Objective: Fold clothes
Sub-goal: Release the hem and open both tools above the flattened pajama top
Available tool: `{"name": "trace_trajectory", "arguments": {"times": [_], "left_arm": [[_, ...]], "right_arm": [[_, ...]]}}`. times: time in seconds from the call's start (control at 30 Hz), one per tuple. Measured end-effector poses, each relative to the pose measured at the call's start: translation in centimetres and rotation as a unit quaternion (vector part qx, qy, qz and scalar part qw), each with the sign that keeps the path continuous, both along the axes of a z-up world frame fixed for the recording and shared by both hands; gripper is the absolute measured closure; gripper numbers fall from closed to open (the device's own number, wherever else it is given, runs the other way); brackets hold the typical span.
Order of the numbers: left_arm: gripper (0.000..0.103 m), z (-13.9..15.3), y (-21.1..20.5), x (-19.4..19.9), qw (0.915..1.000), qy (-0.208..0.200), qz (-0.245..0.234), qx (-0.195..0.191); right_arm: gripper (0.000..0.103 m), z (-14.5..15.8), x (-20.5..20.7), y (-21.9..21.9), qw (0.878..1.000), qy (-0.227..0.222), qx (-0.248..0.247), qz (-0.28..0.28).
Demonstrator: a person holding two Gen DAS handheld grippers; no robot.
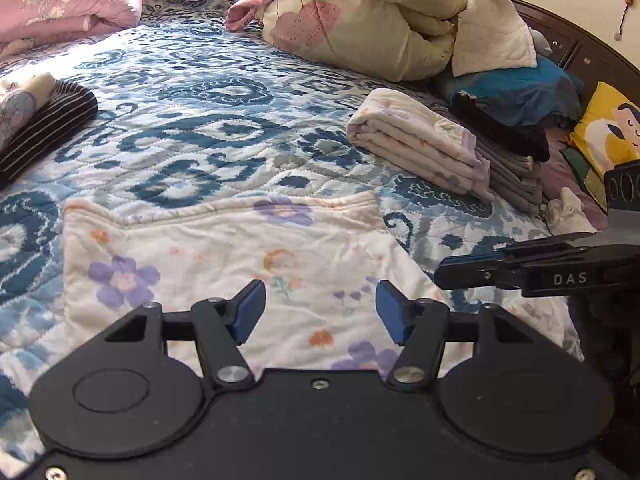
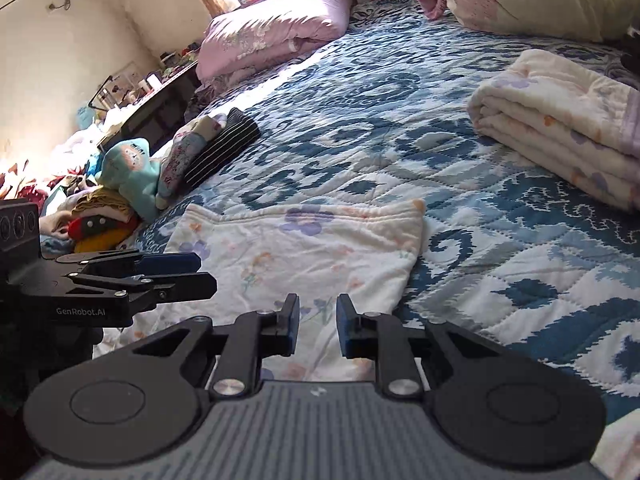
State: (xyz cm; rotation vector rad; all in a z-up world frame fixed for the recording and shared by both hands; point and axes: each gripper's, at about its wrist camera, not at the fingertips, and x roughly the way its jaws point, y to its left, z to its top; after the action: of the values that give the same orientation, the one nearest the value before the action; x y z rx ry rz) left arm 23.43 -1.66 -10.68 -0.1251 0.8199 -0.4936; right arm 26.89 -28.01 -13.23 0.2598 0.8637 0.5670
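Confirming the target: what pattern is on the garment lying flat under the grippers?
White garment with purple and orange flowers; clearest in left wrist view.

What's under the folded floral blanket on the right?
The folded floral blanket rests partly on a grey folded stack and partly on the blue quilt. Anything beneath its middle is covered.

Open quilt (image 1: pixel 224 92) beyond floral garment (image 1: pixel 240 264), wide bare stretch through the middle. Blocked on the right by folded floral stack (image 1: pixel 416 144) and grey pile (image 1: pixel 516 176) behind it. Blocked on the left by striped folded item (image 1: pixel 44 128). Far edge walled by bundled cream comforter (image 1: pixel 360 20) and pink pillow (image 1: pixel 68 0). Toys and clutter (image 2: pixel 116 200) off the left bedside.
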Motion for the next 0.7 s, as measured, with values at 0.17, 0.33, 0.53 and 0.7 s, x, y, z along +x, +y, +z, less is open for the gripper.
{"name": "trace_trajectory", "arguments": {"times": [0.17, 0.33, 0.53, 0.7], "left_arm": [[0.045, -3.4, -0.3, -7.2, 0.9981, 0.036, 0.016, 0.047], [0.045, -2.0, 0.7, -12.8, 0.9973, -0.016, 0.029, 0.066], [0.045, -5.2, 0.3, -14.6, 0.9921, -0.021, 0.049, 0.114], [0.045, -3.0, -0.4, -17.3, 0.9951, -0.059, 0.047, 0.064]], "right_arm": [[0.103, -4.9, -1.9, -1.0, 0.996, 0.068, -0.015, -0.046], [0.086, -1.9, -5.2, -2.3, 0.997, 0.032, -0.021, -0.073], [0.083, 1.0, -9.7, -8.1, 0.991, 0.001, -0.014, -0.135], [0.043, 0.3, -13.7, -12.6, 0.966, 0.006, -0.034, -0.256]]}}
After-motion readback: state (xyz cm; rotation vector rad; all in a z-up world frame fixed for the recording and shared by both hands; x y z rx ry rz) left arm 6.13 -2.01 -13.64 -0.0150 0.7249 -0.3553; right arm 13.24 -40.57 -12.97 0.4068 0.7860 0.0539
